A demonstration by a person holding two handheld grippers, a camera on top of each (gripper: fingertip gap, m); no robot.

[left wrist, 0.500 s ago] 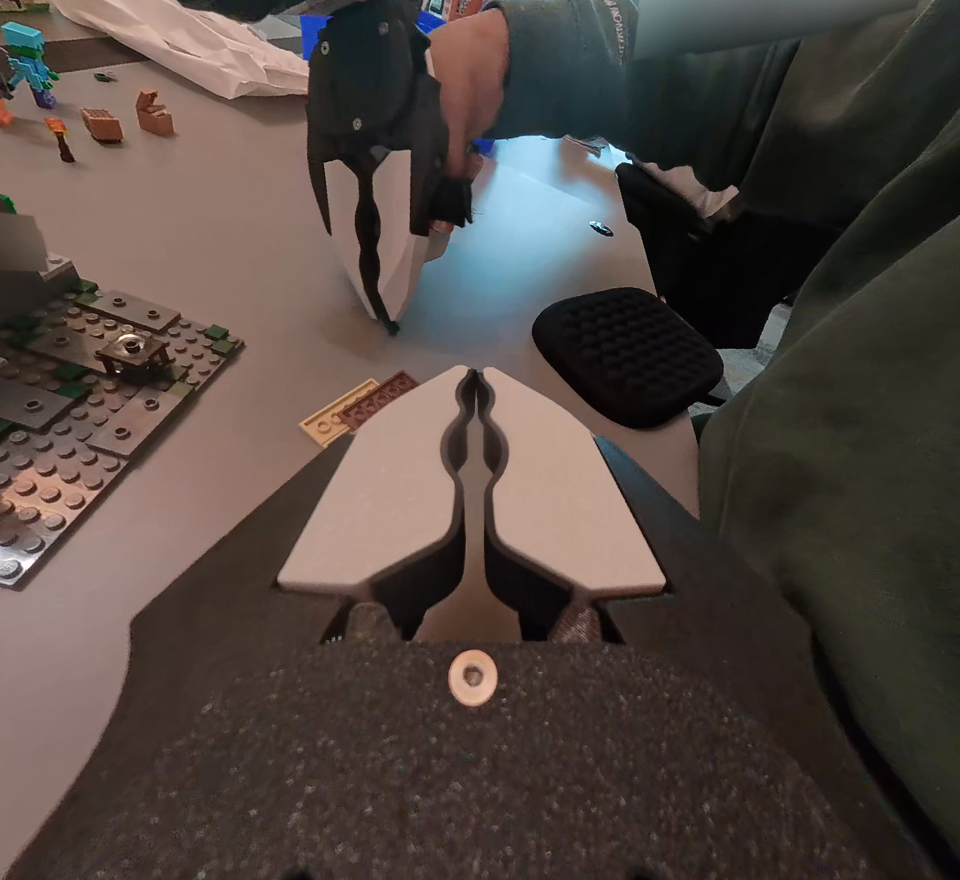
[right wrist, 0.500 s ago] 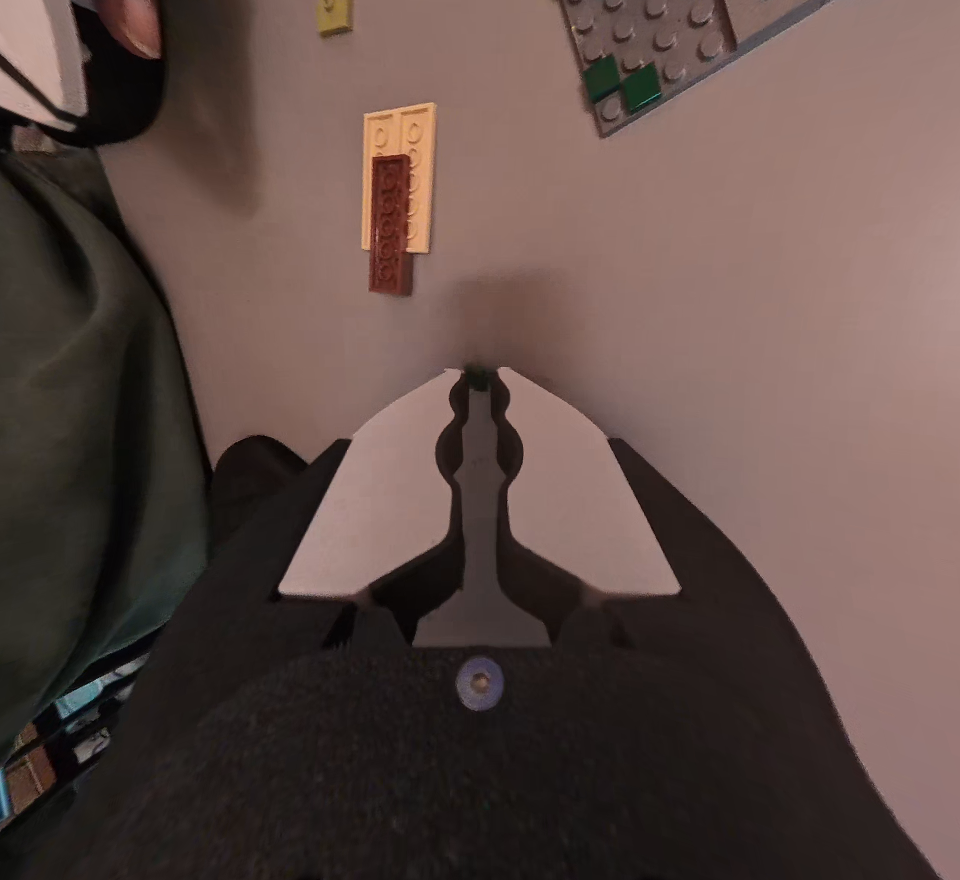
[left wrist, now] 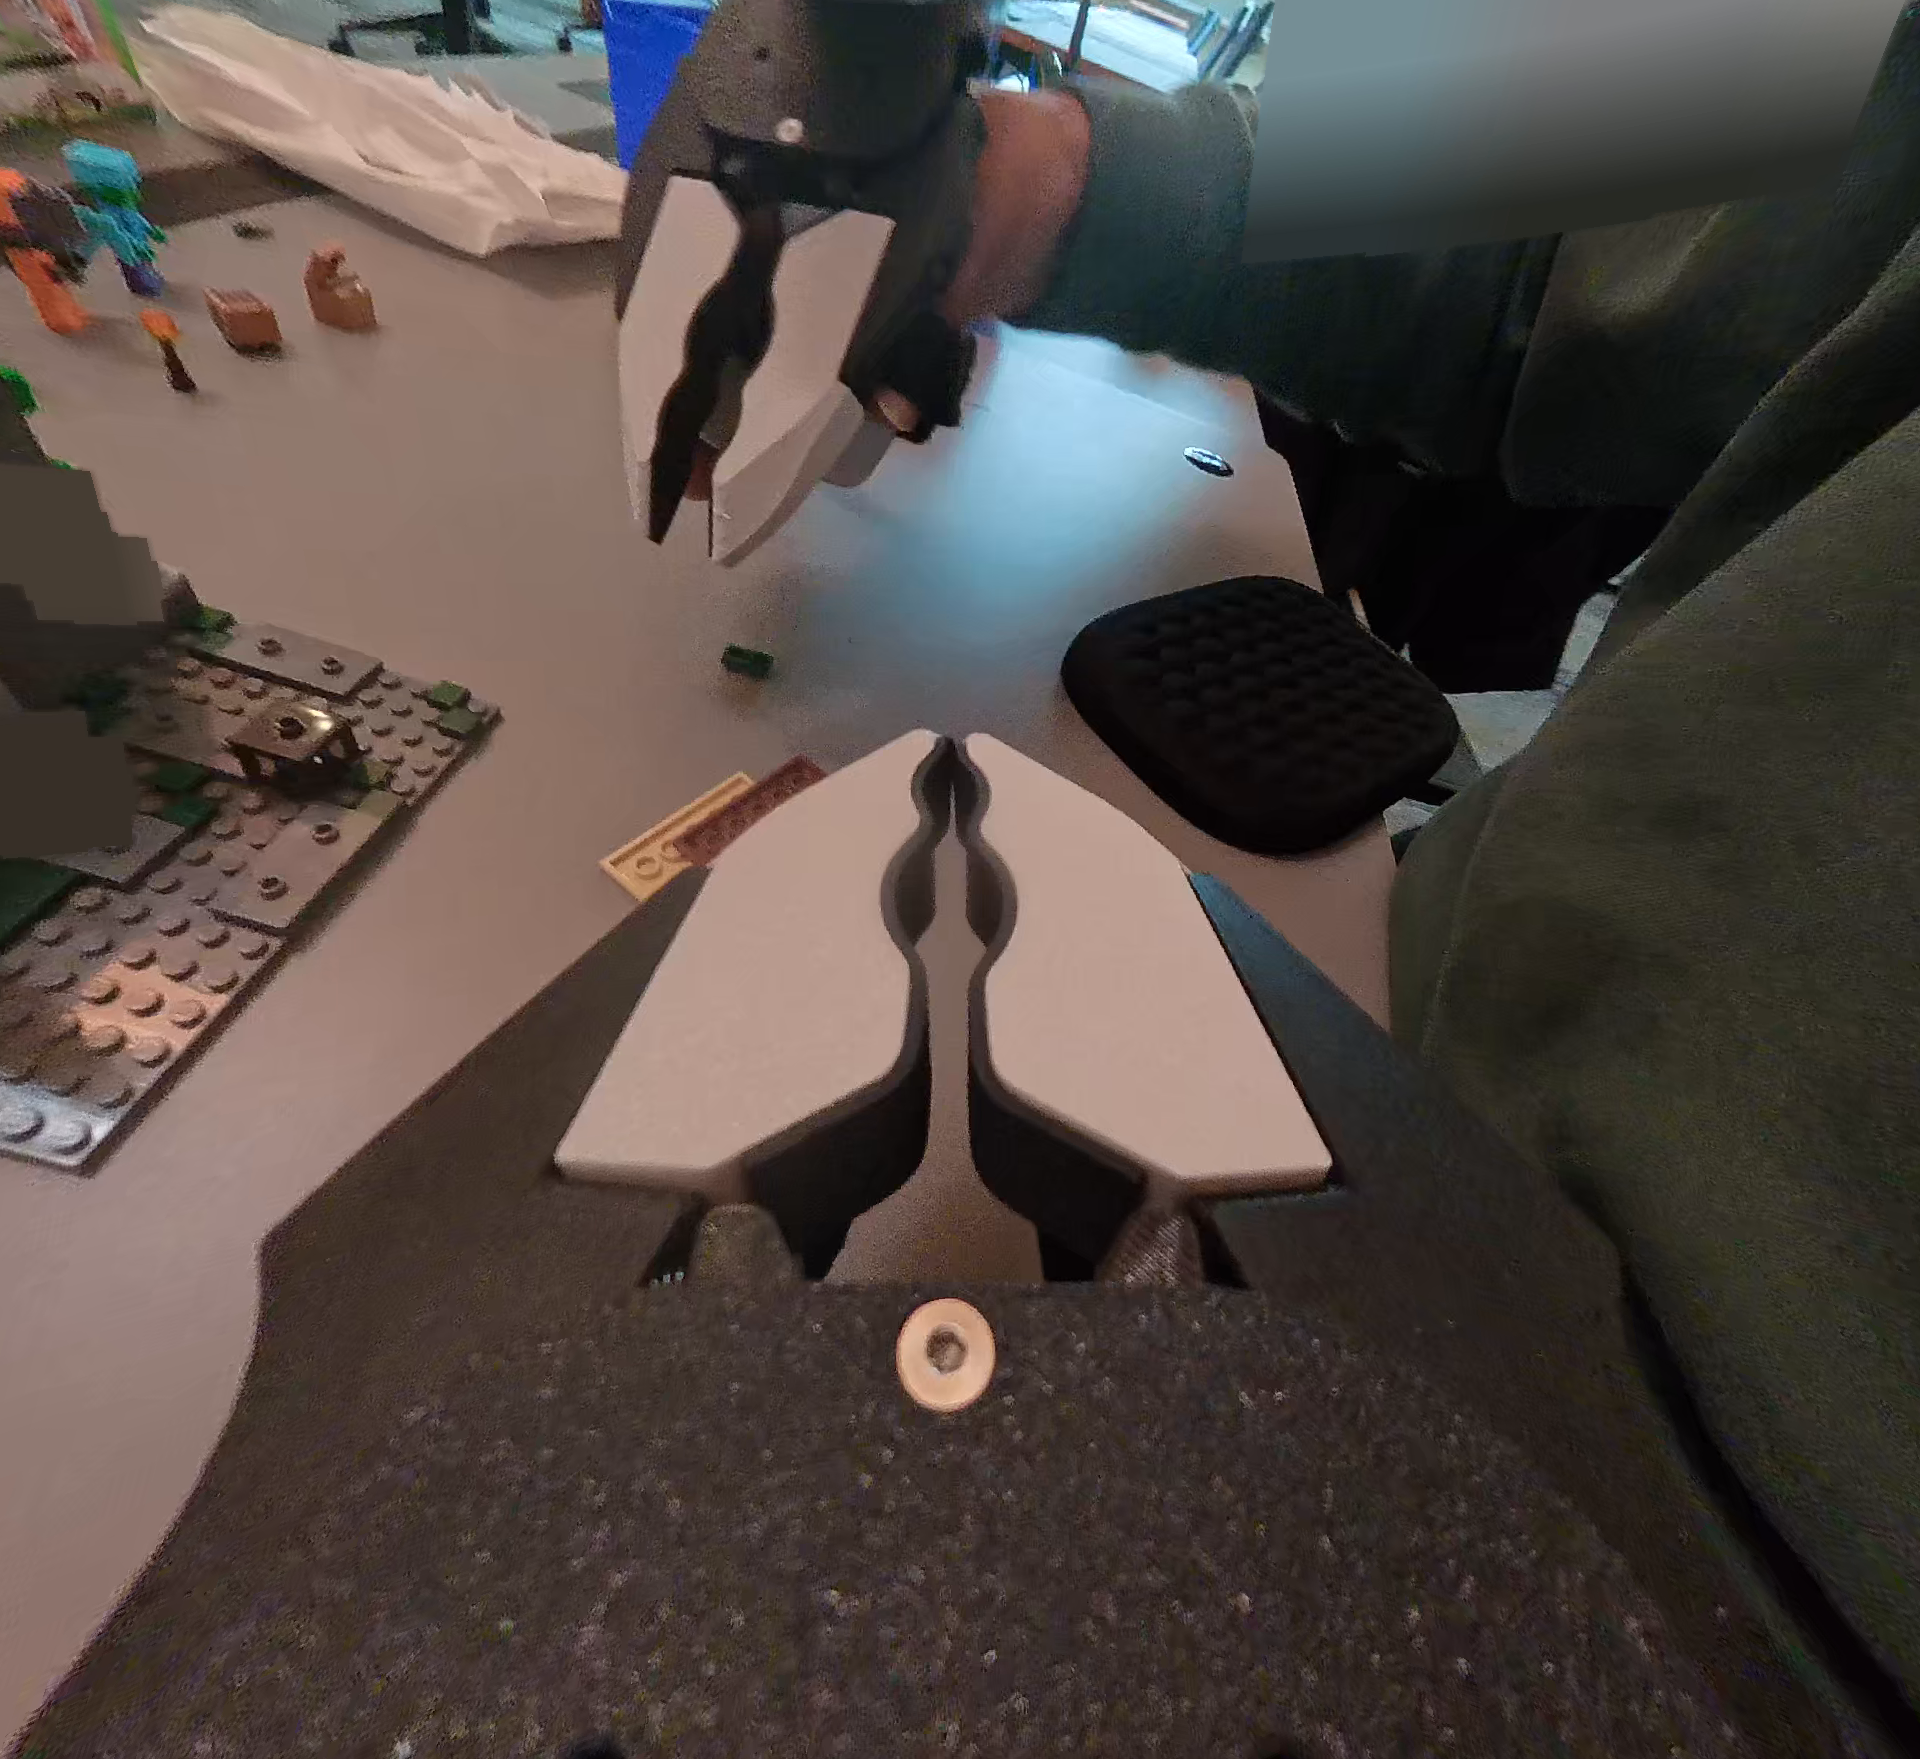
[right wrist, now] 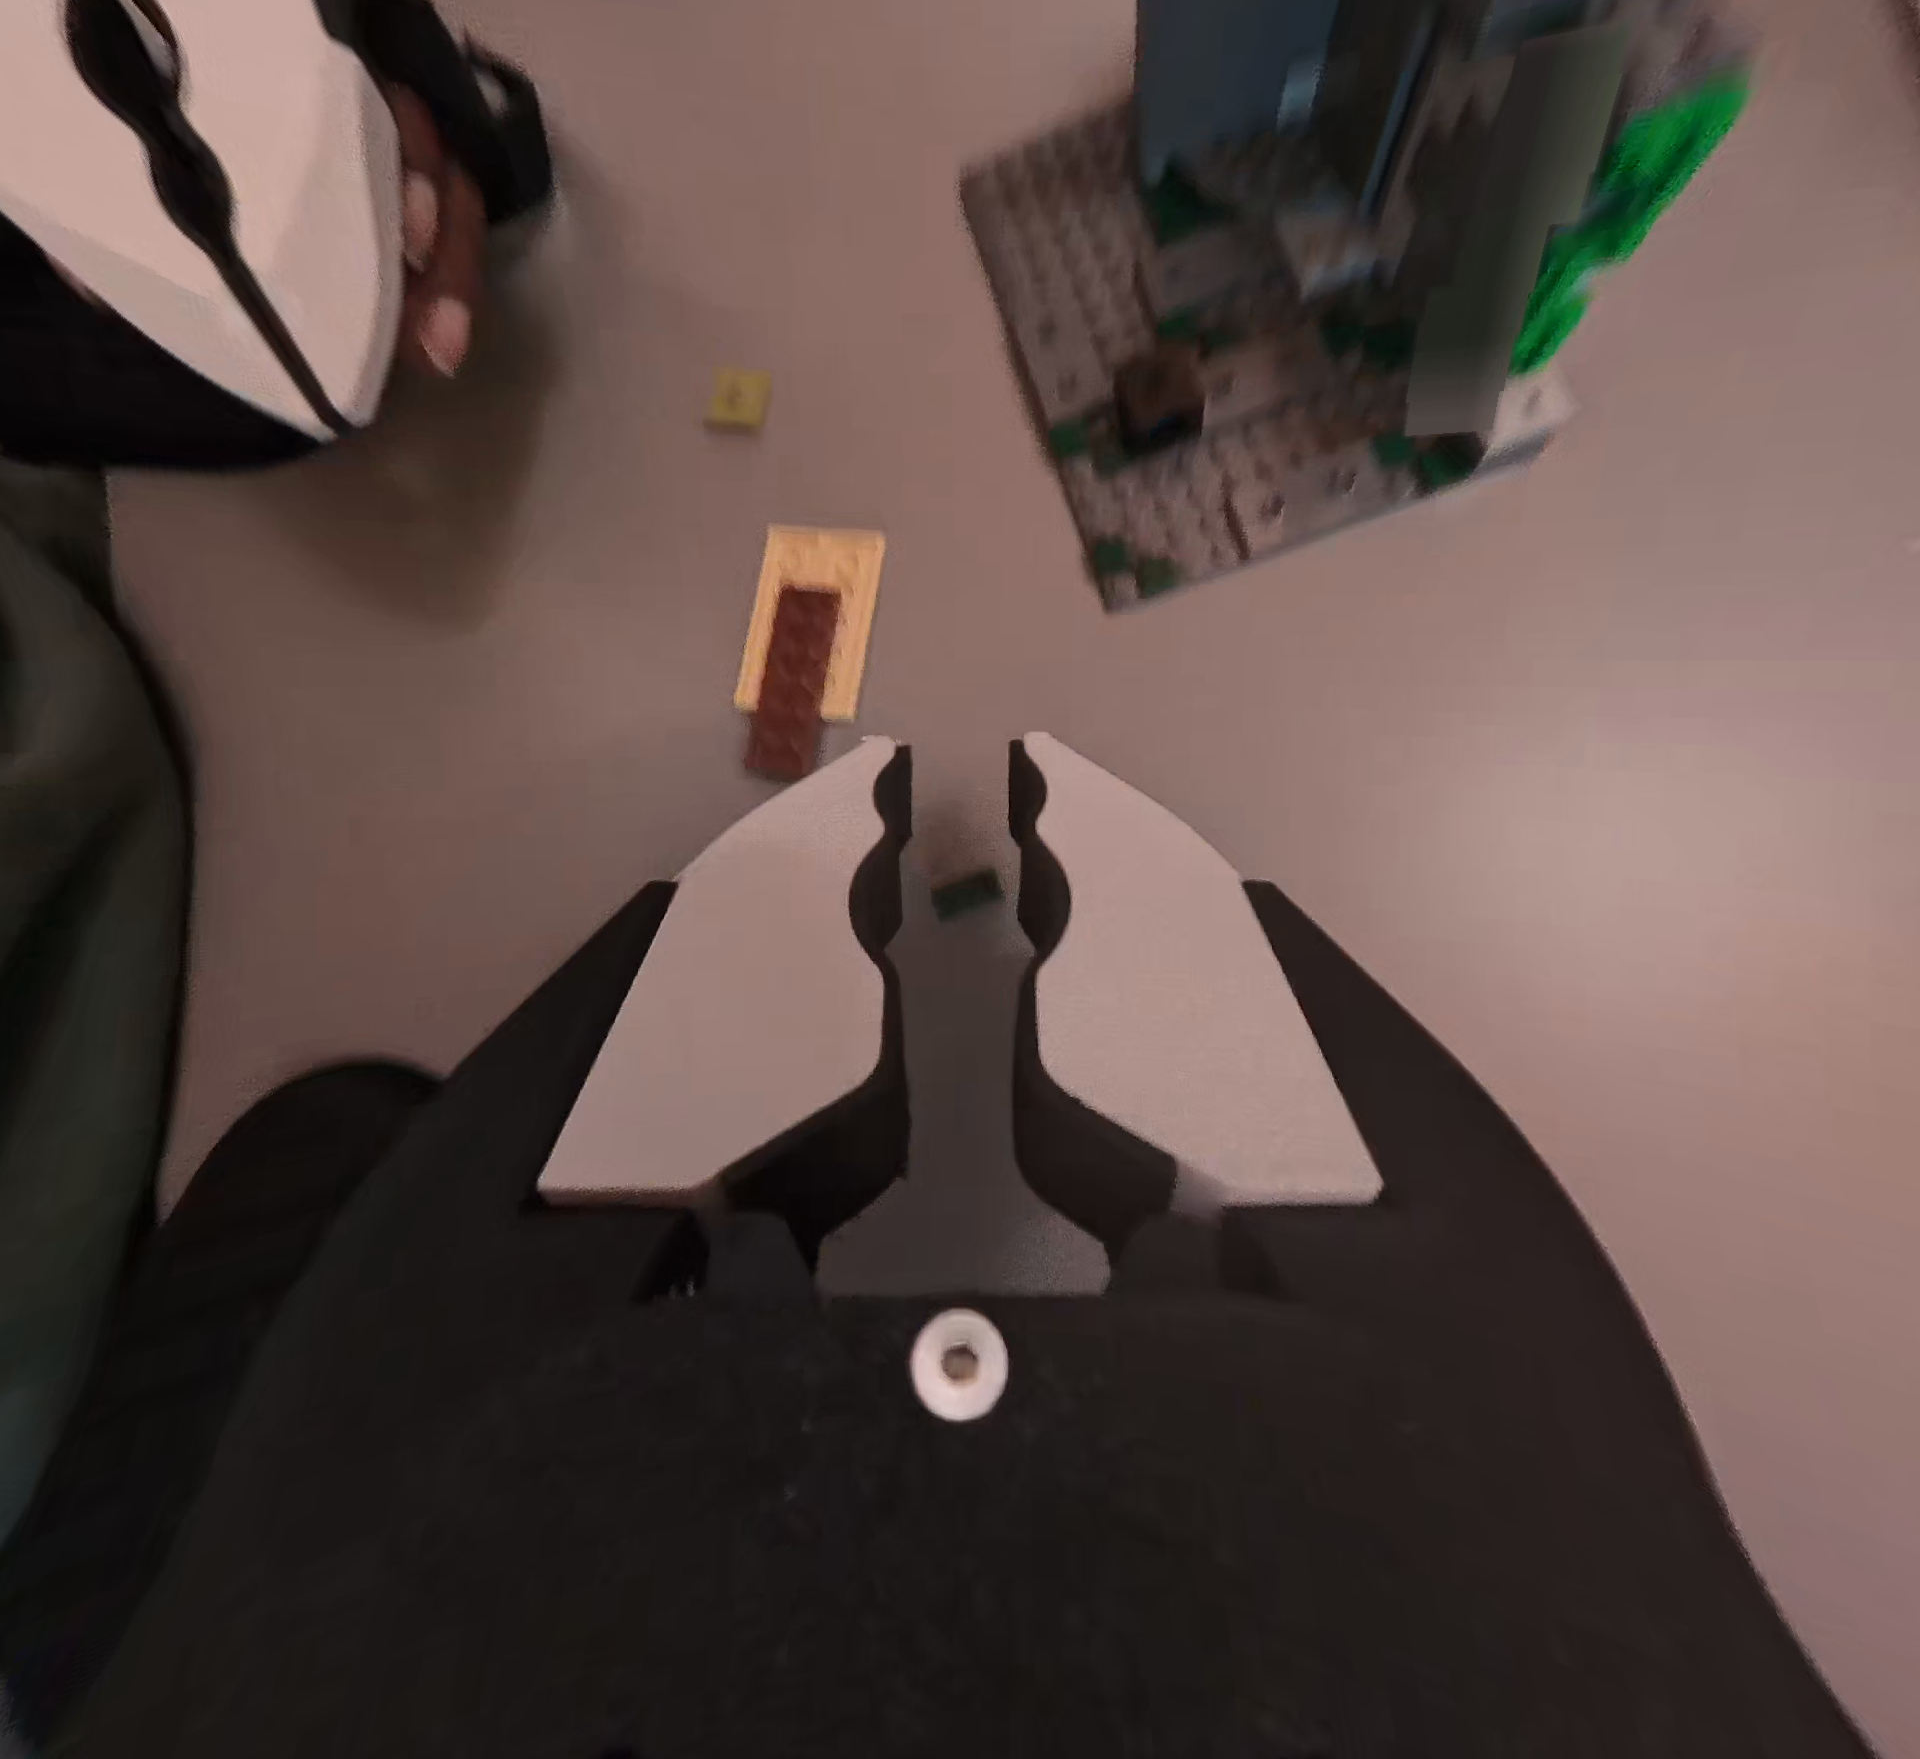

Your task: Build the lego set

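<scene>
Both grippers (left wrist: pixel 951 748) (right wrist: pixel 958 753) have pale grey fingers with wavy black inner edges, speckled black bodies, a pale screw; dark green sleeves (left wrist: pixel 1143 182)

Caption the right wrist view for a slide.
Open right gripper hovers above a small green piece on the grey table, near a brown plate stacked on a tan plate.

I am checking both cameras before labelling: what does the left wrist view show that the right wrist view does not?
Only the left wrist view: the figures, white paper, black armrest pad.
Only the right wrist view: a small yellow tile.
Both: the tan plate with its brown plate, the small green piece lying free, the grey baseplate, and both grippers.
</scene>
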